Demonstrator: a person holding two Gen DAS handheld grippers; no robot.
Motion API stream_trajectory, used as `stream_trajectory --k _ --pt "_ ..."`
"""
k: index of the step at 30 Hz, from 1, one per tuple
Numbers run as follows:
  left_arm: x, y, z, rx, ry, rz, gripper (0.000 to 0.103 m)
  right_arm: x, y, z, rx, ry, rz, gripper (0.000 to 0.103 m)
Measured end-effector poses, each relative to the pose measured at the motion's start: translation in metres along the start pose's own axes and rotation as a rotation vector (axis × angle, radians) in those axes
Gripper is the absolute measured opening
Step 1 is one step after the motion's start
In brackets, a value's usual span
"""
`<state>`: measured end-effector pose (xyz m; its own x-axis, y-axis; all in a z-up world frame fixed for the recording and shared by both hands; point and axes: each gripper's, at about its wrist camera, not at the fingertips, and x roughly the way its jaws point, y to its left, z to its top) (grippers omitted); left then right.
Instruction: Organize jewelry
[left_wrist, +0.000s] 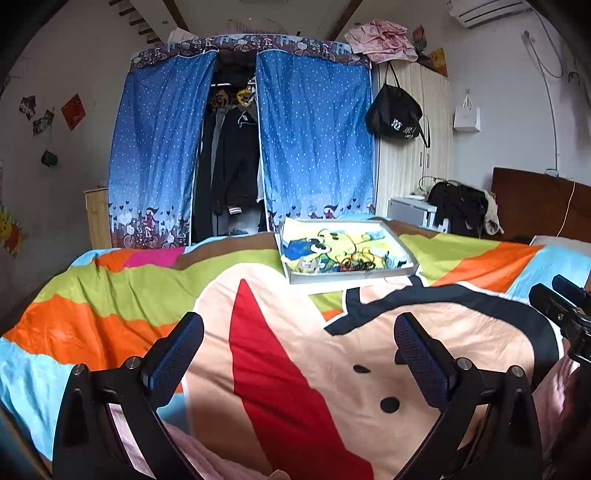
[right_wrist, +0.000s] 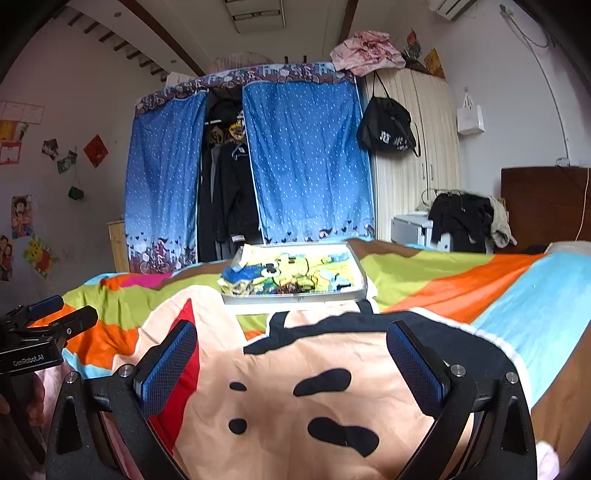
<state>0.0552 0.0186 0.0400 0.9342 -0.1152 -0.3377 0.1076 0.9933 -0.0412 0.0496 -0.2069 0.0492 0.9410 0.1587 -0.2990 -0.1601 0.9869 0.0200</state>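
Observation:
A shallow white tray (left_wrist: 352, 276) with a cartoon-printed bottom lies on the far side of the bed, and a tangle of small jewelry pieces (left_wrist: 354, 264) is heaped at its near edge. The right wrist view shows the same tray (right_wrist: 295, 297) with the jewelry (right_wrist: 291, 288) blurred. My left gripper (left_wrist: 299, 332) hovers open over the cartoon blanket, well short of the tray, nothing between its blue pads. My right gripper (right_wrist: 291, 339) is open too and holds nothing, also short of the tray. Each gripper appears at the edge of the other's view.
A colourful cartoon blanket (left_wrist: 110, 295) covers the bed. Behind it stand a blue curtained wardrobe (left_wrist: 310, 140), a pale wooden cabinet (left_wrist: 413, 177) with a black bag (left_wrist: 395, 114) hanging on it, and a dark headboard (left_wrist: 539, 203) at right.

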Motion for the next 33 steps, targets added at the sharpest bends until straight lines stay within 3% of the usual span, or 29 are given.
stream_trajectory --k 12,33 --pt "0.003 0.001 -0.025 0.019 0.019 -0.002 0.101 -0.001 0.0 -0.011 0.003 0.008 -0.048 0.103" --pt "0.001 0.009 -0.031 -0.004 0.03 0.003 0.101 0.002 0.005 -0.014 -0.015 0.021 -0.049 0.103"
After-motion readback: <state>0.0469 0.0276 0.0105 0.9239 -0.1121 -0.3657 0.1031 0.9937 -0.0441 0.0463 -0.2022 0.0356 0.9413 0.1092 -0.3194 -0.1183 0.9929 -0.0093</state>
